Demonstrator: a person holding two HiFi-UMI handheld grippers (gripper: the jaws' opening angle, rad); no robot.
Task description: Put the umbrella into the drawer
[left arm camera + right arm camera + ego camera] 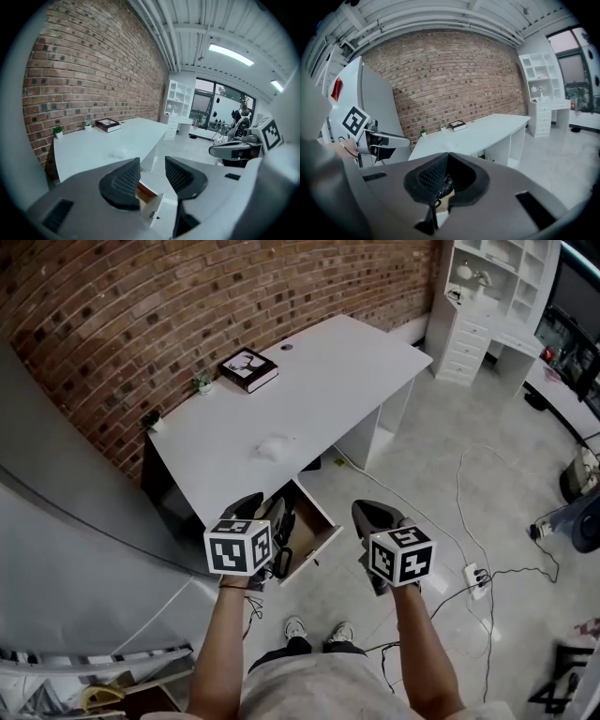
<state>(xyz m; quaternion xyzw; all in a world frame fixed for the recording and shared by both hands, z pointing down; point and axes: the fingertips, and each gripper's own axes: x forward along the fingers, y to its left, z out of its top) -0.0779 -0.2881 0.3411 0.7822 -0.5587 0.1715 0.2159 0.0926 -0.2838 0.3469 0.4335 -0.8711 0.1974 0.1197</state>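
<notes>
Already the drawer (pixel 323 529), open at the desk's (pixel 281 399) six o'clock, holds the black umbrella (pixel 443 185); left gripper (pixel 152 171) jaws half apart, empty; right gripper (pixel 449 157) closed, empty.

Left gripper (pixel 152 165) with jaws apart, right gripper (pixel 448 157) with jaws tip to tip, side by side, angled slightly downward.

Book (pixel 248 369) and small plants (pixel 203 383) on desk (pixel 319 390) beside brick wall (pixel 187 306), open drawer (pixel 323 524) under desk's front edge, umbrella (pixel 442 183) inside, shelf unit (pixel 487 306) right.
</notes>
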